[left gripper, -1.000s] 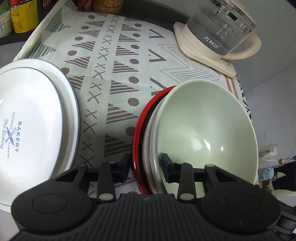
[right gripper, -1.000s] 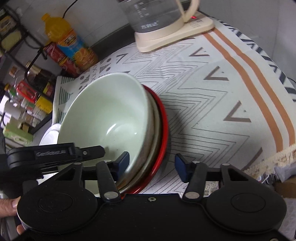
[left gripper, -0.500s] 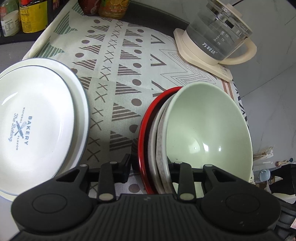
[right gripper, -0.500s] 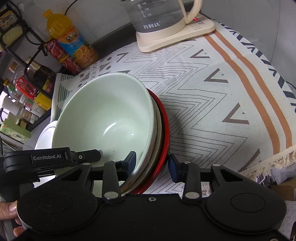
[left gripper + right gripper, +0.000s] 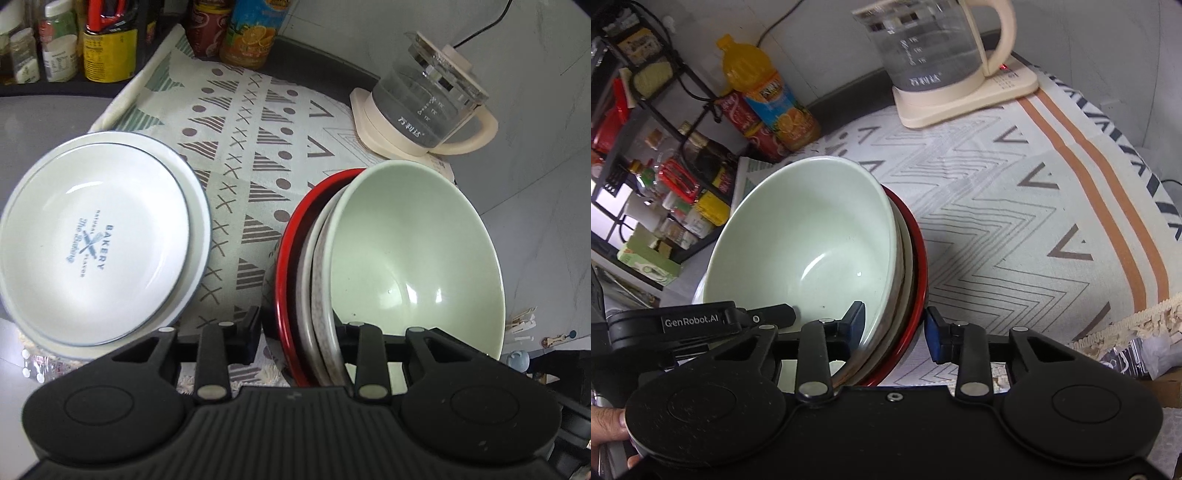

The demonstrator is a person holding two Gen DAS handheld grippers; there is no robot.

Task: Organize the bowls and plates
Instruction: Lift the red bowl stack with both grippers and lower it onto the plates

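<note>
Left tongs (image 5: 295, 332) and right tongs (image 5: 894, 326) both pinching rims of nested bowl stack (image 5: 410, 251), right jaws just closing; white plates (image 5: 92, 236) left.

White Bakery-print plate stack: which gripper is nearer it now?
Left. The left gripper, clamped on the nested green, grey and red bowls, has the white Bakery-print plates beside it. The right gripper, its jaws just closing on the bowls' opposite rim, is across the bowls from them.
</note>
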